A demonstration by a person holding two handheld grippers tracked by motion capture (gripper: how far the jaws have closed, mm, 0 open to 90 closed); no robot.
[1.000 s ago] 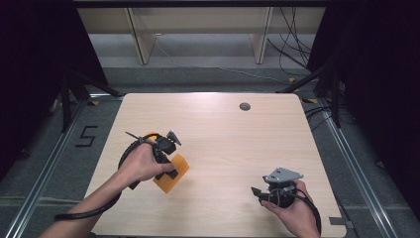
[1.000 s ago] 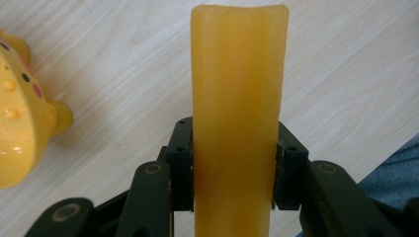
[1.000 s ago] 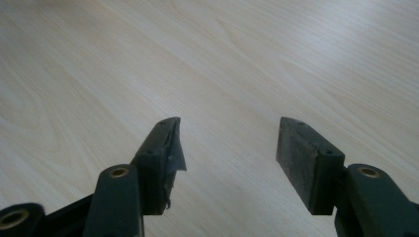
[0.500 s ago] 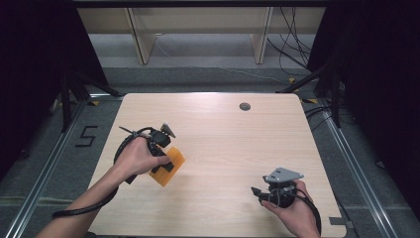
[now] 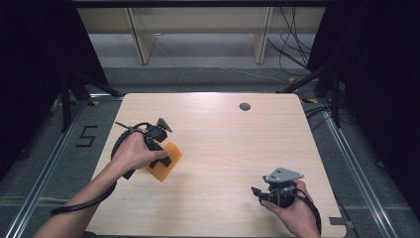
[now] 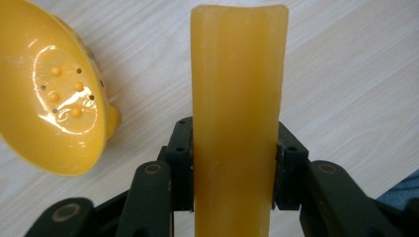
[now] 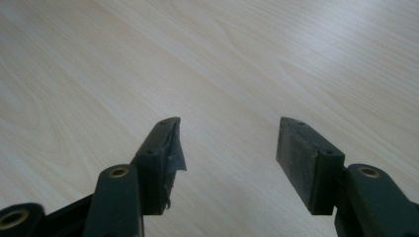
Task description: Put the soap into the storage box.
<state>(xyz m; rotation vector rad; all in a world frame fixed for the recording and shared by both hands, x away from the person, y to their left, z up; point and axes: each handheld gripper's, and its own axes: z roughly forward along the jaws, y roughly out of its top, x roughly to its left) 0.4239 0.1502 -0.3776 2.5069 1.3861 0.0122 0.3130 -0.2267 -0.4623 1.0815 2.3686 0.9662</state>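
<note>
A light wooden table (image 5: 218, 148) bears a yellow perforated scoop (image 6: 59, 98)

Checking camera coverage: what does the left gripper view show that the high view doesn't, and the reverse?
Left gripper view: the black pads pressing both sides of a yellow-orange slab, and a glossy yellow bowl-like piece with small holes lying just beside it on the table.

High view: the right gripper in the person's hand near the table's front right edge, apart from the slab, and a small dark round spot near the far edge.

Both: the left gripper shut on the orange slab, over the light wooden table.
</note>
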